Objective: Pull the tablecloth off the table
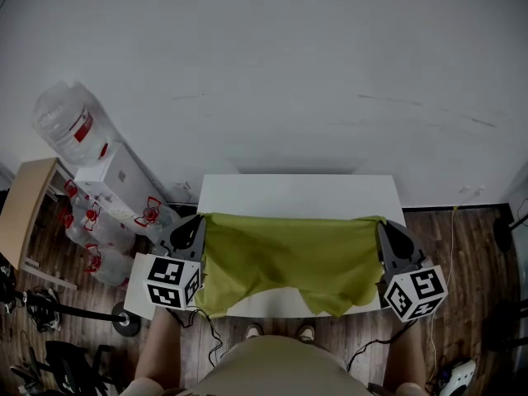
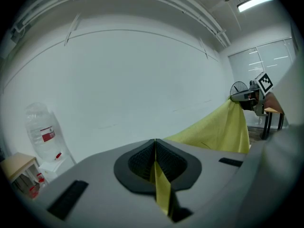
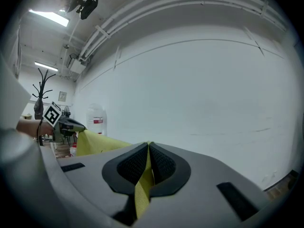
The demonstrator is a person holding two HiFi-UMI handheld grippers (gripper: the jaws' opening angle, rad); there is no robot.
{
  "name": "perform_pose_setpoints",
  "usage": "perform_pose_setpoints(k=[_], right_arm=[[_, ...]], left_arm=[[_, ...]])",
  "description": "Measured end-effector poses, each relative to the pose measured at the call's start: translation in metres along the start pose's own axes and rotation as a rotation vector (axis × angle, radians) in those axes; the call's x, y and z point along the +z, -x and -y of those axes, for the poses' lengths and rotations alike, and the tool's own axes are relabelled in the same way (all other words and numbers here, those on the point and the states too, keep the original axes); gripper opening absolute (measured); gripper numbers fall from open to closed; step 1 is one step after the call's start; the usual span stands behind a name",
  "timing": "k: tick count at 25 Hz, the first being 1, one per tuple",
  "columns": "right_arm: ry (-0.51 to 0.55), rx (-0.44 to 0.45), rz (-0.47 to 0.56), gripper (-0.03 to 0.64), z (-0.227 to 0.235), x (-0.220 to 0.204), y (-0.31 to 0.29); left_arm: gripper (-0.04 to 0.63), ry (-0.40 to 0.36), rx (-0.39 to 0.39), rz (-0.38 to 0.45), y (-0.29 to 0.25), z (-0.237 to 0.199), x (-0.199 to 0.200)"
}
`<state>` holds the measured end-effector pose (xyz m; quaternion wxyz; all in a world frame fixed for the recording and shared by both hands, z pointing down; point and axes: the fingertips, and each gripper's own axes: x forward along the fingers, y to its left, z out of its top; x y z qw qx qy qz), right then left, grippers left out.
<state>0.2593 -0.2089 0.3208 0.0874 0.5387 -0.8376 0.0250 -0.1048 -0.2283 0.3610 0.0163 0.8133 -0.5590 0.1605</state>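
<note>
A yellow-green tablecloth [image 1: 289, 258] hangs stretched between my two grippers over the near half of a small white table [image 1: 297, 195]. My left gripper [image 1: 196, 225] is shut on the cloth's left corner, and the left gripper view shows a strip of tablecloth [image 2: 161, 189] pinched between the closed jaws. My right gripper [image 1: 384, 229] is shut on the right corner, with the tablecloth [image 3: 142, 186] clamped between its jaws. The cloth's front edge droops over the table's near side. The far strip of the table top is bare.
A water dispenser [image 1: 115, 180] with a large bottle [image 1: 70, 122] stands left of the table, with several spare bottles [image 1: 91, 229] beside it. A wooden shelf [image 1: 25, 213] is at far left. A white wall [image 1: 272, 64] lies behind. My shoes [image 1: 280, 332] show under the table's near edge.
</note>
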Motion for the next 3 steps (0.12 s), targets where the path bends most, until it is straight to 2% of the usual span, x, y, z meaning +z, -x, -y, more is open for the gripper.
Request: perform_pose_setpoints(k=[3], right_arm=[[0.000,0.002,-0.001,0.031,0.0007,-0.0011,0.0019]], left_arm=[[0.021,0.002,-0.002,-0.001,0.0005,0.0020,0.0000]])
